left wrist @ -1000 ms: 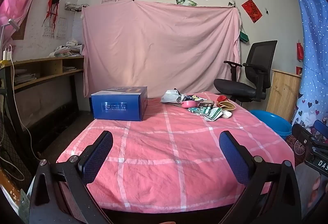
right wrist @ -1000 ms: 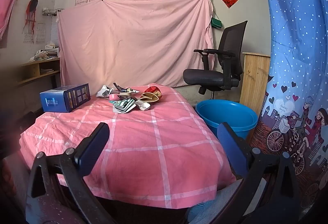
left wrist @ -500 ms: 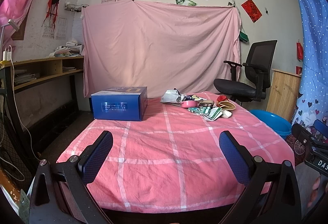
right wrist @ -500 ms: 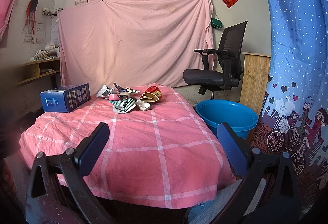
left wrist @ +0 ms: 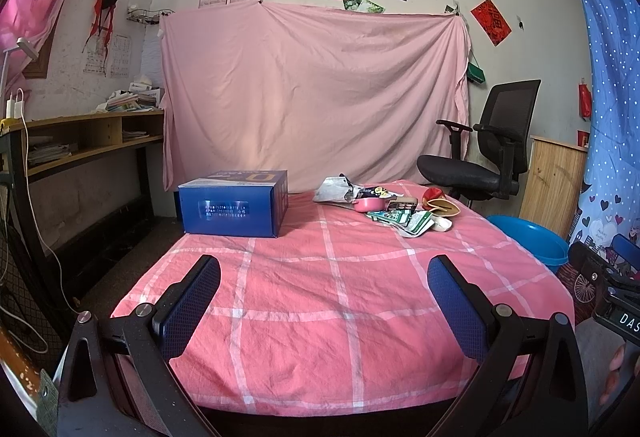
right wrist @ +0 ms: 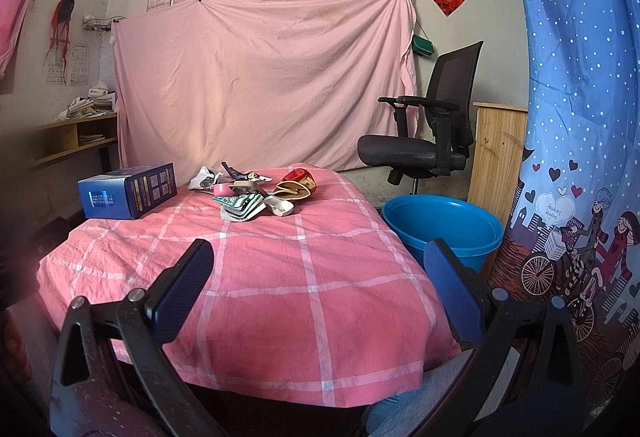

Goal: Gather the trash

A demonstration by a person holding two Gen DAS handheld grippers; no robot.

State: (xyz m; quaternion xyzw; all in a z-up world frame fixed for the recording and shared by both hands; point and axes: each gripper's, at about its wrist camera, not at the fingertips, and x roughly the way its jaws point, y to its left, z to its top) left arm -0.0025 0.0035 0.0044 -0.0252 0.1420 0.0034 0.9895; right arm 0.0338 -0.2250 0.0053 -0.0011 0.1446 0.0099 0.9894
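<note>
Heap of crumpled wrappers and cartons (left wrist: 390,207) (right wrist: 252,195) far beyond both wide-spread, empty grippers: left gripper (left wrist: 324,295), right gripper (right wrist: 318,283), on pink checked tablecloth (left wrist: 340,301).

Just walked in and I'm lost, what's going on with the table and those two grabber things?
A person is holding two handheld grippers at the near edge of a table with a pink checked cloth. The left gripper and right gripper are both open and holding nothing. A pile of trash, wrappers and small packets, lies untouched at the far side beside a blue box. A blue tub stands on the floor to the right.
</note>
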